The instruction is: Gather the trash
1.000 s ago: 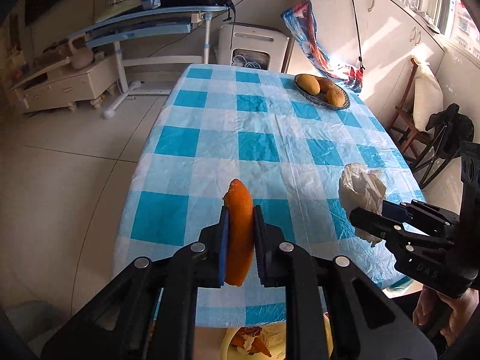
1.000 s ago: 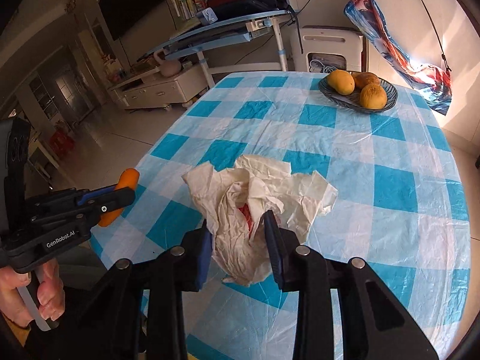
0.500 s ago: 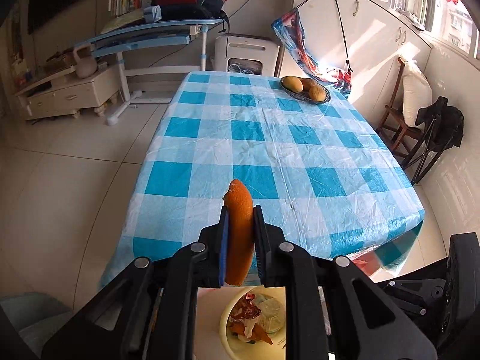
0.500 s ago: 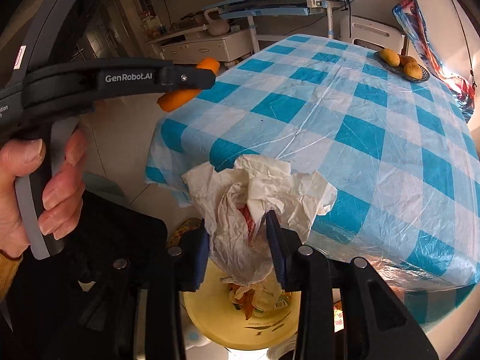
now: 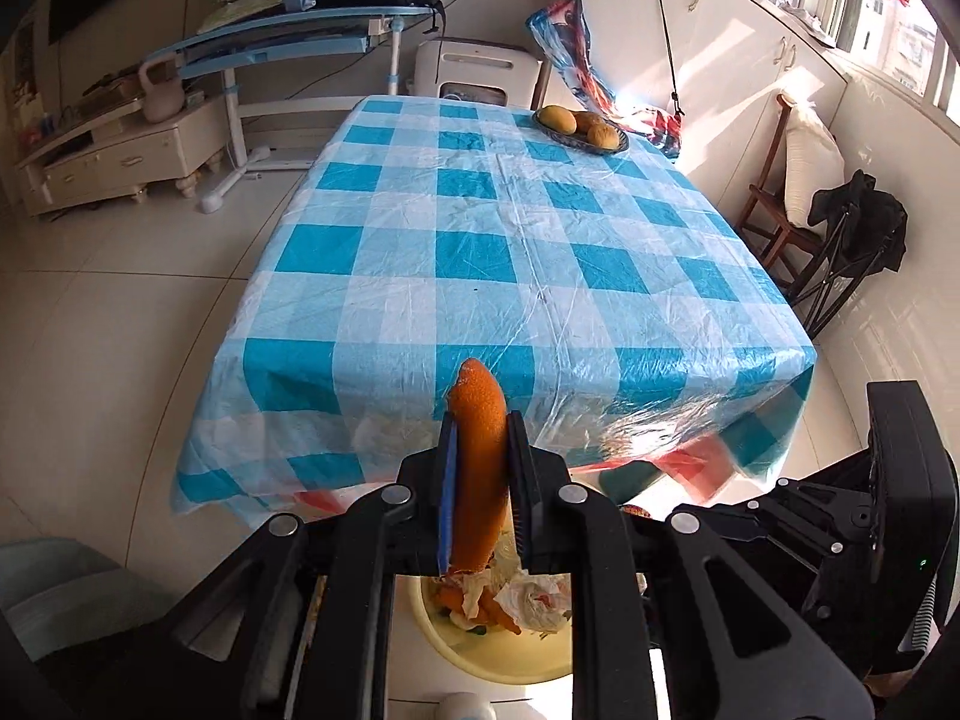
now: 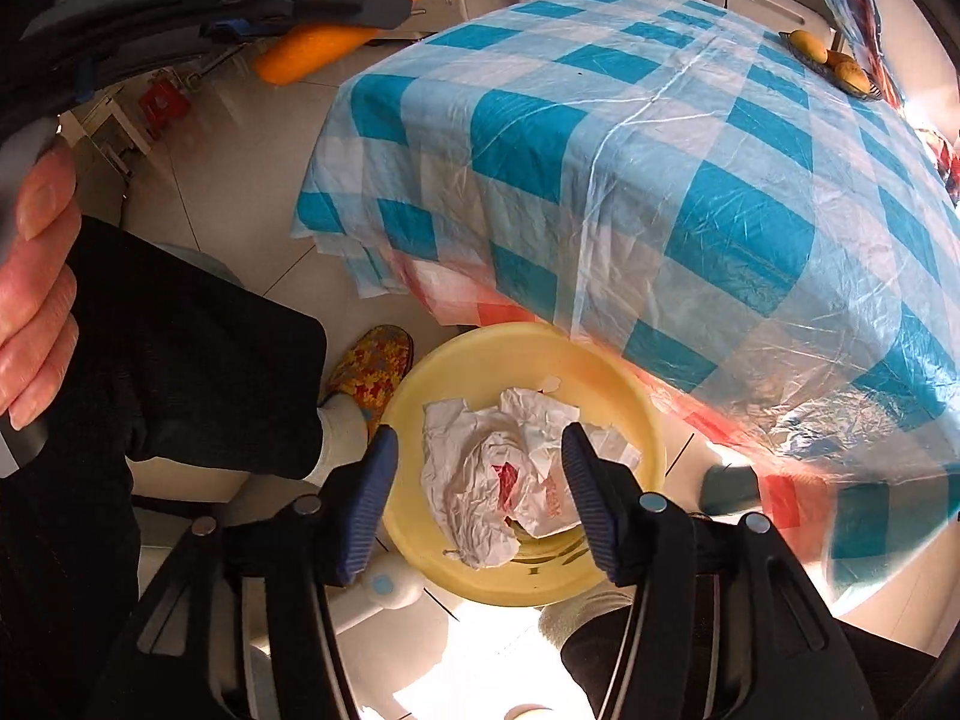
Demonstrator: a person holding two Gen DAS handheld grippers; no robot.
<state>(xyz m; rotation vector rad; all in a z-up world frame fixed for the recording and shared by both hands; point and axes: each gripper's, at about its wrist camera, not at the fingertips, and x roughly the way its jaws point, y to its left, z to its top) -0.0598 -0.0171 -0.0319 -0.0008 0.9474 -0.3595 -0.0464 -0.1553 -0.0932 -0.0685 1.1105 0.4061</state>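
My left gripper is shut on a strip of orange peel, held upright above the yellow bin on the floor. The same orange peel shows at the top left of the right wrist view, in the left gripper. My right gripper hangs over the yellow bin with its jaws opening. The crumpled white paper lies loose in the bin below, free of the pads. Other scraps sit in the bin too.
The table with the blue checked cloth stands just beyond the bin, its overhang close to the rim. A fruit basket sits at its far end. A person's slippered foot is beside the bin. A chair stands at right.
Both grippers pulled back off the table to above the bin. The right jaws spread and the crumpled paper dropped into the bin. The left still grips the peel.
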